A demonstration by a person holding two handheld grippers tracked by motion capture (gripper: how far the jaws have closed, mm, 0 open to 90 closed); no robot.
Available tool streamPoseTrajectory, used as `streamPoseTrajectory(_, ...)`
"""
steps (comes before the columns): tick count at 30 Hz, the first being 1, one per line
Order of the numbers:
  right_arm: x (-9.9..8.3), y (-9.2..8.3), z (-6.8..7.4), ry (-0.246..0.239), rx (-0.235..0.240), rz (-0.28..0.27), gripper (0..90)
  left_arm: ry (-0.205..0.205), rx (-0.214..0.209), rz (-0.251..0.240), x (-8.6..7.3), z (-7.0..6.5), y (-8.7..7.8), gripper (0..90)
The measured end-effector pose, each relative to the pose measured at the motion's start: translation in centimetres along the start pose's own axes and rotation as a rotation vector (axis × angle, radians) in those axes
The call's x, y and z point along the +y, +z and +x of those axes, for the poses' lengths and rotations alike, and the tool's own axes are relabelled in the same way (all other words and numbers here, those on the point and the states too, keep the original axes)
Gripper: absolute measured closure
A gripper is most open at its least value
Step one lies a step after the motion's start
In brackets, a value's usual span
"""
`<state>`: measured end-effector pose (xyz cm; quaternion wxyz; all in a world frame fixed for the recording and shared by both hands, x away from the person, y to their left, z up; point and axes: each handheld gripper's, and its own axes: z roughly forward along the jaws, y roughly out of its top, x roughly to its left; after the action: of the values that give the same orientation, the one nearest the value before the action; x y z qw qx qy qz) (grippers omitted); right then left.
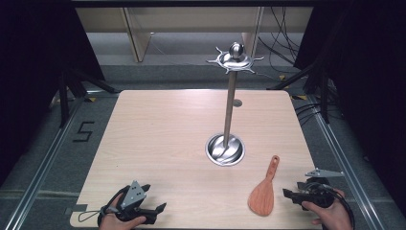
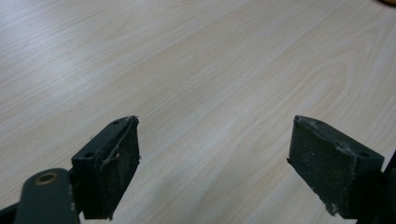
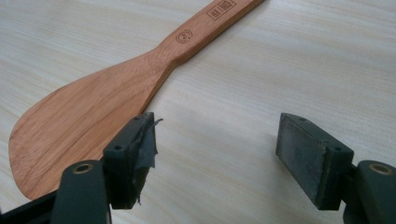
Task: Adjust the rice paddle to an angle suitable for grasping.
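Observation:
A reddish wooden spatula [image 1: 264, 190] lies flat on the light wooden table [image 1: 167, 134] at the front right, blade toward me, handle pointing away. My right gripper [image 1: 287, 194] rests just to its right, jaws open and empty. In the right gripper view the spatula [image 3: 93, 107] lies beside the left jaw of my right gripper [image 3: 215, 158], and only bare table shows between the pads. My left gripper [image 1: 155, 199] sits at the front left edge, open, with bare wood between its pads [image 2: 114, 172] in the left gripper view.
A tall metal utensil stand [image 1: 229, 110] rises from a round steel base [image 1: 225, 149] at mid-table, with a hooked crown [image 1: 234, 60] on top. Cables [image 1: 282, 43] and dark tripod legs [image 1: 72, 88] stand beyond the far edge.

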<state>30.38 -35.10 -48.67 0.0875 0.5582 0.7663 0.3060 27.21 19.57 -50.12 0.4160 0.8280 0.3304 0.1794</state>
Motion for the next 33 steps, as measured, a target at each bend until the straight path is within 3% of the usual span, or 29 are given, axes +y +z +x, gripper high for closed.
streamPoseTrajectory(2,0.0,0.1,-0.1,-0.009,0.007,-0.007,29.7,0.009,0.000,0.000,0.0,0.0,0.0,15.5)
streamPoseTrajectory(3,0.0,0.0,-0.1,-0.005,0.007,-0.005,29.7,-0.011,-0.008,-0.002,-0.1,-0.2,0.1,15.6)
streamPoseTrajectory(6,0.0,0.0,-0.1,-0.007,0.008,-0.008,29.7,-0.013,-0.004,-0.004,0.0,-0.1,0.0,15.6)
streamPoseTrajectory(10,0.0,0.0,-0.1,-0.011,0.002,-0.004,29.7,0.002,0.002,-0.001,0.0,0.0,0.0,15.6)
streamPoseTrajectory(12,0.1,0.1,-0.1,-0.015,-0.002,0.005,29.5,-0.013,0.004,-0.008,0.0,-0.1,0.0,15.6)
streamPoseTrajectory(14,0.1,0.1,0.2,0.010,-0.007,0.017,29.4,-0.042,0.001,0.000,-0.1,-0.3,0.0,15.6)
streamPoseTrajectory(15,0.1,0.2,0.2,-0.001,-0.007,0.010,29.3,-0.039,0.003,-0.001,-0.1,-0.3,0.0,15.6)
streamPoseTrajectory(16,0.2,0.1,0.2,-0.013,-0.013,0.007,29.2,0.000,0.004,-0.002,0.0,0.0,0.0,15.5)
streamPoseTrajectory(17,0.2,0.1,0.1,-0.028,-0.001,-0.013,29.1,0.003,0.005,-0.002,0.0,0.0,0.0,15.5)
streamPoseTrajectory(19,0.6,-0.1,0.5,0.010,0.021,-0.016,28.7,0.002,0.008,0.005,0.0,0.0,0.1,15.6)
streamPoseTrajectory(20,0.9,0.1,0.4,-0.027,0.003,-0.053,28.7,0.023,0.012,0.007,0.0,0.1,0.1,15.6)
streamPoseTrajectory(21,1.4,-0.2,0.5,-0.049,0.003,-0.037,28.2,0.021,0.013,0.003,0.0,0.1,0.1,15.6)
streamPoseTrajectory(22,1.7,-0.1,0.9,-0.034,0.008,-0.046,27.5,0.021,0.013,0.003,0.0,0.1,0.1,15.6)
streamPoseTrajectory(23,2.0,0.0,1.0,-0.058,-0.017,-0.071,27.3,0.000,0.009,0.003,0.0,0.0,0.1,15.6)
streamPoseTrajectory(24,2.3,0.0,1.1,-0.065,-0.010,-0.059,27.2,0.008,0.012,0.008,0.0,0.0,0.1,15.6)
streamPoseTrajectory(25,2.6,0.3,1.3,-0.072,-0.008,-0.077,27.1,-0.030,0.012,0.020,-0.2,-0.1,0.1,15.6)
streamPoseTrajectory(27,3.0,0.5,1.5,-0.081,-0.011,-0.061,27.1,-0.039,0.012,0.002,-0.2,-0.2,0.2,15.6)
streamPoseTrajectory(30,3.5,0.9,1.8,-0.056,-0.012,-0.037,27.5,0.007,0.009,0.004,0.0,0.0,0.1,15.5)
streamPoseTrajectory(31,3.7,1.0,1.6,-0.087,-0.017,-0.045,27.7,0.022,0.013,0.003,0.0,0.2,0.1,15.6)
streamPoseTrajectory(32,3.9,1.3,1.7,-0.071,-0.008,-0.033,28.0,0.024,0.016,0.013,0.0,0.2,0.1,15.5)
streamPoseTrajectory(33,4.1,1.5,1.8,-0.054,-0.007,-0.032,28.1,-0.021,0.004,-0.014,-0.1,-0.2,0.2,15.6)
